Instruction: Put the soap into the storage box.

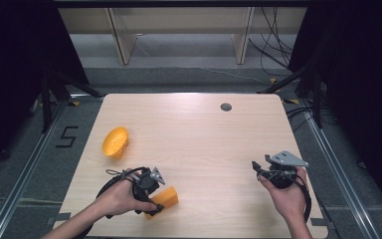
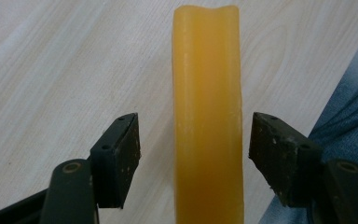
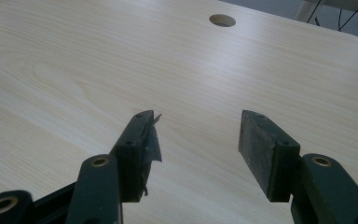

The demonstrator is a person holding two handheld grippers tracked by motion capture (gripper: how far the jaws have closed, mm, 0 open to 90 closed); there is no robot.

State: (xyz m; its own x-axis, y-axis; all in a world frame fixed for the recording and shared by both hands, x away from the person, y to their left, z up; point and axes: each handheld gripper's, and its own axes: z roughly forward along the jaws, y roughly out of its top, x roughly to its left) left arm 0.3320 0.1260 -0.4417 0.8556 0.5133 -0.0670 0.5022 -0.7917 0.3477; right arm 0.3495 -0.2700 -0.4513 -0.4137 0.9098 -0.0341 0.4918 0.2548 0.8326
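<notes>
Left claw (image 2: 193,154): jaws apart, straddling the orange block (image 2: 207,116), a gap showing on each side; nothing gripped.
Block: between the jaws, lying flat on the table (image 2: 51,70).
Right claw (image 3: 198,140): open, empty, well off to the side.
Orange bowl (image 1: 115,142): beyond the left claw, untouched.
Risk: the block sits nearer one jaw; an uneven squeeze may skid or twist it.

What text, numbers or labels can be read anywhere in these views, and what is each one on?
"5": a black taped digit on the grey floor, left of the table.
No other writing is legible: the orange block, the orange bowl and the table bear no print or label that can be made out in any view.
</notes>
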